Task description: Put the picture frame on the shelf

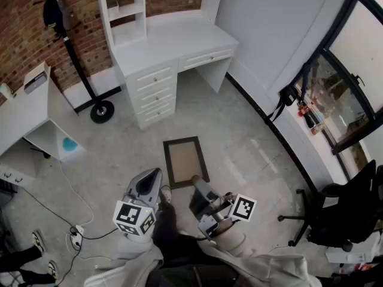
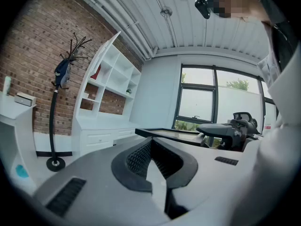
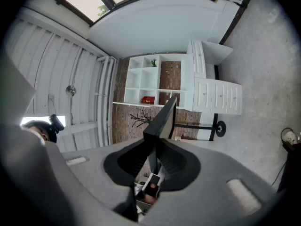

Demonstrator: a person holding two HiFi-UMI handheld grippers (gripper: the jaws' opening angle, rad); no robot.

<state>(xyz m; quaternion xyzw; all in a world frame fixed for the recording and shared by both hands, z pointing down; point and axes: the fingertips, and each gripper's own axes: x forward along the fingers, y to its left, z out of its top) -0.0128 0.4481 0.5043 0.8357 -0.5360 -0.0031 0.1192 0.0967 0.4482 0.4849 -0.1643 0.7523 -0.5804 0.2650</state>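
Note:
The dark-edged picture frame [image 1: 185, 160] with a tan inside hangs flat above the floor, and my right gripper [image 1: 198, 183] is shut on its near edge. In the right gripper view the frame [image 3: 164, 116] runs edge-on out of the pinching jaws [image 3: 157, 136] toward the white shelf unit [image 3: 151, 84]. My left gripper [image 1: 154, 177] hovers left of the frame, shut and empty. The left gripper view has its jaws [image 2: 150, 143] closed, with the frame [image 2: 175, 135] to the right. The shelf unit [image 1: 124, 9] stands on a white desk [image 1: 179, 40] far ahead.
A black coat stand [image 1: 76, 58] is left of the desk. A white table [image 1: 24, 109] sits at the left, with cables and a power strip [image 1: 75, 237] on the floor. A black office chair [image 1: 350, 211] stands right, under the window [image 1: 335, 94].

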